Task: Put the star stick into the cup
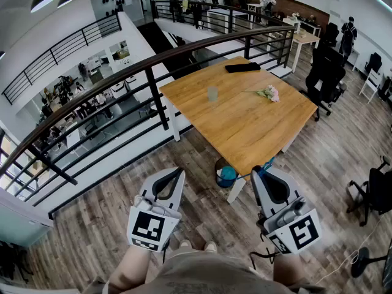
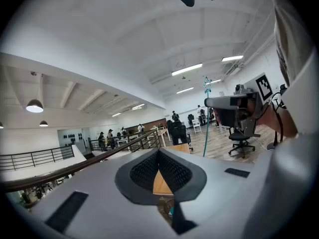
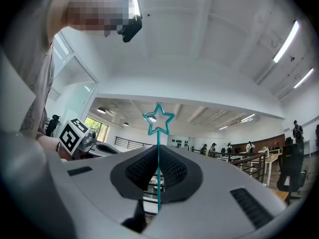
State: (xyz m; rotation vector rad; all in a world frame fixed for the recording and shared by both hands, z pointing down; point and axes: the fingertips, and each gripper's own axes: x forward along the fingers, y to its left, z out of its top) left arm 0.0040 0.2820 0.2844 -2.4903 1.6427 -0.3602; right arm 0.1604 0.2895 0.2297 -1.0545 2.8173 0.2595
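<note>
A thin teal star stick (image 3: 158, 176) stands upright between the pads of my right gripper (image 3: 158, 152), which is shut on it; its open star head (image 3: 158, 118) rises above the jaws. In the head view the right gripper (image 1: 256, 171) is at the lower right, short of the table's near corner, with a bit of the teal stick (image 1: 267, 163) showing. A small clear cup (image 1: 212, 94) stands far off on the wooden table (image 1: 245, 127). My left gripper (image 1: 180, 171) is at the lower left, shut and holding nothing. The left gripper view also shows the stick (image 2: 205, 128).
A flower sprig (image 1: 268, 93) and a flat black object (image 1: 242, 67) lie on the table. A bin with a blue liner (image 1: 226, 176) sits by the near table leg. A dark railing (image 1: 153, 97) runs along the left; office chairs (image 1: 326, 75) stand at the right.
</note>
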